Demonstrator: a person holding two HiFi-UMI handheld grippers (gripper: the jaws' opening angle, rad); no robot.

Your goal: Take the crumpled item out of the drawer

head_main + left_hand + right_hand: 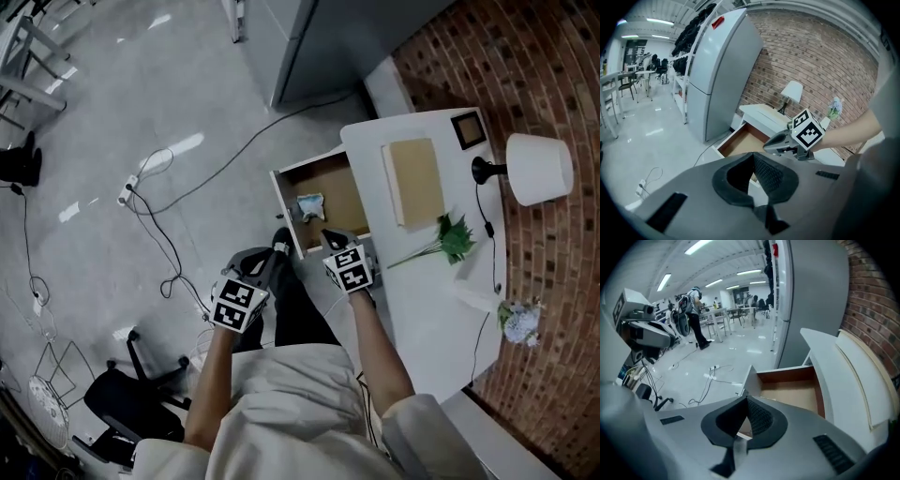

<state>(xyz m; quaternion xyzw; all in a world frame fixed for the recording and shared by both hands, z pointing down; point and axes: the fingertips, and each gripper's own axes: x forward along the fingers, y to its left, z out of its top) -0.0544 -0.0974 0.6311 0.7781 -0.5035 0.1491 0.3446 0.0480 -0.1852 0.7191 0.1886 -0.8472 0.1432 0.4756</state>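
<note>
The drawer (330,192) of the white desk (441,309) stands pulled open, showing a brown wooden bottom. A pale, bluish crumpled item (310,203) lies inside near the front panel. My right gripper (327,235) hovers just before the drawer's front right corner, jaws shut and empty. My left gripper (279,243) hangs lower left of the drawer front, over the floor, also shut with nothing in it. In the left gripper view the closed jaws (752,157) point at the drawer (740,143), with the right gripper (787,140) beside it. In the right gripper view the shut jaws (746,400) cover the near part of the drawer (790,390).
On the desk lie a tan board (412,180), a small picture frame (469,129), a white lamp (537,169), a green sprig (452,238) and flowers (518,322). A tall grey cabinet (717,70) stands behind the drawer. Cables (159,202) and an office chair (127,398) are on the floor.
</note>
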